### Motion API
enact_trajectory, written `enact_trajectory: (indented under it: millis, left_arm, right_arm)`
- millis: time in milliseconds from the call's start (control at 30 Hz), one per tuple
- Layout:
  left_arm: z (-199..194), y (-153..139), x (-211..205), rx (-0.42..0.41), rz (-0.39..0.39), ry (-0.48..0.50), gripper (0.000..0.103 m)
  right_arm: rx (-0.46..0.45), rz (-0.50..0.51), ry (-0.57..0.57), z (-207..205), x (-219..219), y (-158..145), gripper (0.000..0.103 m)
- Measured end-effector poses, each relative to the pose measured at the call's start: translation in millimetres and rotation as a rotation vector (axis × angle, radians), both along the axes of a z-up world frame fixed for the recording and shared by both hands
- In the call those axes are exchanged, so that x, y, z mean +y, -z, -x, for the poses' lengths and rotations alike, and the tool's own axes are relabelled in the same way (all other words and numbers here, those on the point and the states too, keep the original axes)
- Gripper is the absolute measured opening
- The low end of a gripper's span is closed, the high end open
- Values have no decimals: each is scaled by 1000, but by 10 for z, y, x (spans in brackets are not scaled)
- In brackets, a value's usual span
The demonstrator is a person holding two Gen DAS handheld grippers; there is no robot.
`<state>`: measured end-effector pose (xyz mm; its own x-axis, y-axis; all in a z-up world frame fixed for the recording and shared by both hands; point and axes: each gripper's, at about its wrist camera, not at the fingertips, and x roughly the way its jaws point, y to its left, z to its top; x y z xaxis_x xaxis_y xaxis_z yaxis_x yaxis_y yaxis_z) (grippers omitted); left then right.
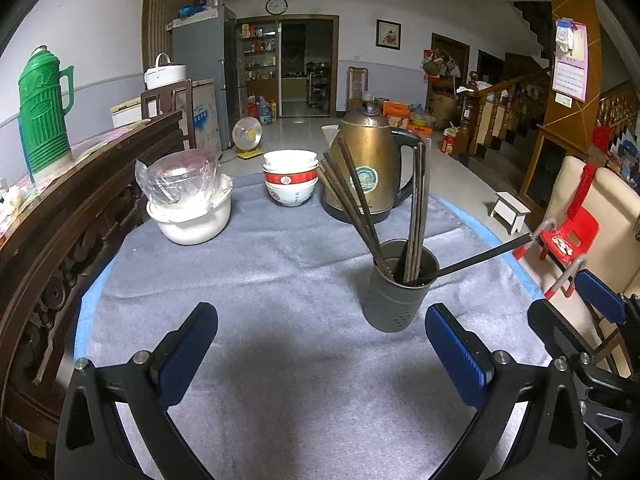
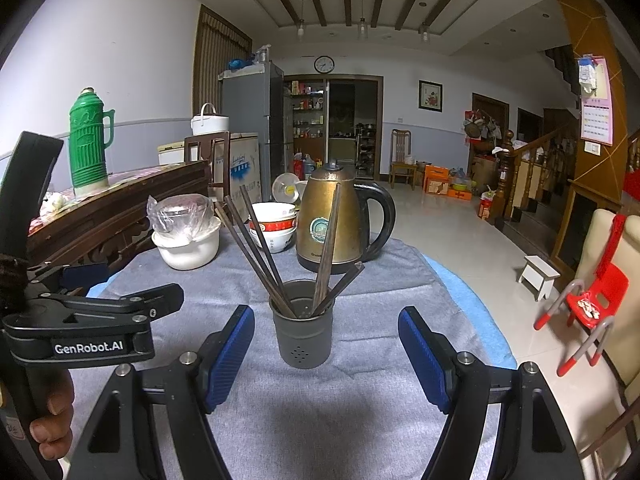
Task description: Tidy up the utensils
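Observation:
A dark grey utensil holder (image 1: 398, 285) stands on the grey cloth and holds several dark wooden chopsticks (image 1: 352, 196), fanned left, upright and far right. It also shows in the right wrist view (image 2: 302, 324) with its chopsticks (image 2: 256, 248). My left gripper (image 1: 320, 354) is open and empty, just short of the holder and to its left. My right gripper (image 2: 326, 354) is open and empty, with the holder centred just ahead between its blue pads (image 2: 230, 356). The right gripper shows at the right edge of the left wrist view (image 1: 576, 304).
Behind the holder stand a brass kettle (image 1: 370, 168), stacked bowls (image 1: 290, 178) and a white pot with a plastic-wrapped bowl (image 1: 188, 204). A dark wooden cabinet (image 1: 80, 208) with a green thermos (image 1: 42, 112) runs along the left. The table edge (image 1: 480, 224) drops off to the right.

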<state>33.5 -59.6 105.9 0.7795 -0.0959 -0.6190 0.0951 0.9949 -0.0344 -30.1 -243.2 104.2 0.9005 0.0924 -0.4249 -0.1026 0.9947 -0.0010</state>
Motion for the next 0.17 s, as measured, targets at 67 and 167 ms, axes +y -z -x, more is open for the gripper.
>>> enact_trajectory:
  millis: [67, 167]
  left_arm:
    - [-3, -4, -7, 2, 2, 4, 103]
    - [-3, -9, -16, 4, 6, 8, 103]
  right_arm:
    - [1, 0, -1, -2, -7, 1, 78]
    - [1, 1, -2, -8, 12, 8, 78]
